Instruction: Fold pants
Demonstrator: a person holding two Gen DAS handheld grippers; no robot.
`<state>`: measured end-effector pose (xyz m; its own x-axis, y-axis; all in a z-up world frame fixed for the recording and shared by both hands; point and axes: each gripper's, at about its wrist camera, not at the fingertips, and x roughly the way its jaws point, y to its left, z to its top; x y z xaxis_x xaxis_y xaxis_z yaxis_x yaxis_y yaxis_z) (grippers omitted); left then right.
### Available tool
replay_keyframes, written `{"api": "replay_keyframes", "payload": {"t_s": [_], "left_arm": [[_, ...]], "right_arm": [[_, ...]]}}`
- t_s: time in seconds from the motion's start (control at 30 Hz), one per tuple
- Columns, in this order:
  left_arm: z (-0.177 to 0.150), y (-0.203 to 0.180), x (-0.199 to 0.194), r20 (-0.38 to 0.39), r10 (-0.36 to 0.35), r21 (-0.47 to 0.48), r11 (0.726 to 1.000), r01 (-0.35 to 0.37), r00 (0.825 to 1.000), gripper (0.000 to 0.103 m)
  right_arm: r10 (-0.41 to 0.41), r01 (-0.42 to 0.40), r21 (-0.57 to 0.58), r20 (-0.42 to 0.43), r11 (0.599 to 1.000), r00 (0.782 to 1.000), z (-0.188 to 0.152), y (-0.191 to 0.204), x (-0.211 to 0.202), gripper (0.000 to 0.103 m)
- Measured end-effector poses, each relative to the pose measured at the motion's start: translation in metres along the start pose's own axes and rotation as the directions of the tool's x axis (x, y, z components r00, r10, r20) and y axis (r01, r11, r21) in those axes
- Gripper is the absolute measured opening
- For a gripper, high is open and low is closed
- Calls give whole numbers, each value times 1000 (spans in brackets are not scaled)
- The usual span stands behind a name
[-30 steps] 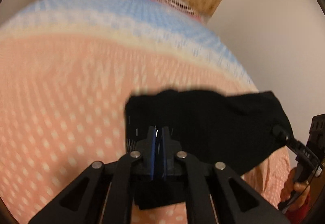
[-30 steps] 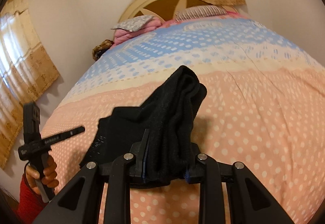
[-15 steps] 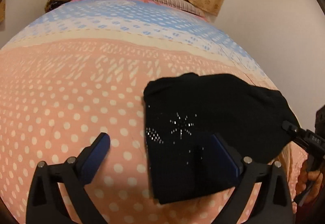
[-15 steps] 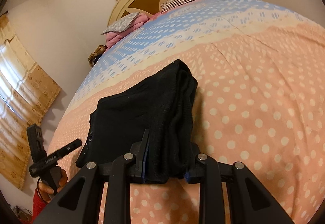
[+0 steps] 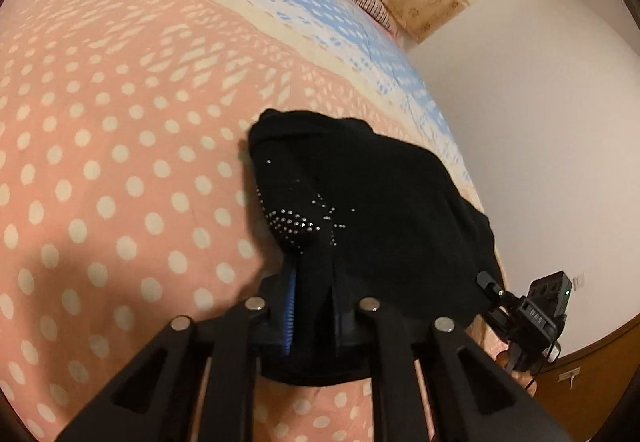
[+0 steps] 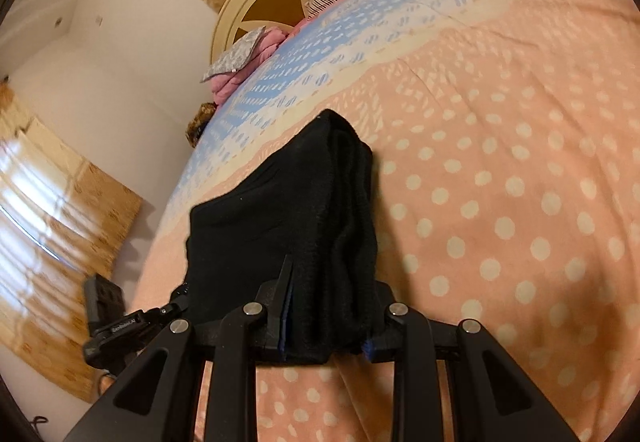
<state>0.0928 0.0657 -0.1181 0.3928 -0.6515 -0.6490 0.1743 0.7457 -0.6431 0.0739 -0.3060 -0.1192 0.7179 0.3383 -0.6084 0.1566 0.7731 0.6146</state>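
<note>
The black pants (image 5: 372, 201) lie folded in a thick bundle on the pink dotted bedspread (image 5: 100, 129), with a rhinestone pattern on top. My left gripper (image 5: 314, 306) is shut on the near edge of the pants by the rhinestones. My right gripper (image 6: 326, 322) is shut on the thick folded end of the pants (image 6: 304, 213). The right gripper shows in the left wrist view (image 5: 520, 310) at the bundle's right edge. The left gripper shows in the right wrist view (image 6: 132, 326) at the bundle's left edge.
The bedspread (image 6: 500, 161) turns blue and cream toward the headboard (image 6: 276, 9). Pillows and a pink folded blanket (image 6: 248, 57) lie at the head. A white wall (image 5: 540, 121) runs along the bed's right side. Curtains (image 6: 52, 201) hang left of the bed.
My left gripper was shut, opened wide half a second ago, and has now shut again on the near edge of the pants. My right gripper has kept its hold throughout.
</note>
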Motion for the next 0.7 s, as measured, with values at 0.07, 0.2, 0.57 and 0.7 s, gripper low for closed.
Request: {"api": "replay_keyframes", "payload": {"t_s": [0.07,0.2,0.57,0.7], "left_arm": [[-5,-12,0,21,50,58,997,-51,999,13],[2,-26,-12,90,72,90,993,-80,993,12],[64,-15,-117,321,85,104,987,-124,943,11],[79,10,-157,411,233,60,958,-281,882,12]], "right_arm": [[-26,26,-28,4,999,1000,-2,6,0,27],[-85,87,-91,22,992,996,-3,23,-4,27],[103,-72,-383,61,921,993,28,166,-17,27],[194,-166,-450,17,878,981,41,211,23,27]]}}
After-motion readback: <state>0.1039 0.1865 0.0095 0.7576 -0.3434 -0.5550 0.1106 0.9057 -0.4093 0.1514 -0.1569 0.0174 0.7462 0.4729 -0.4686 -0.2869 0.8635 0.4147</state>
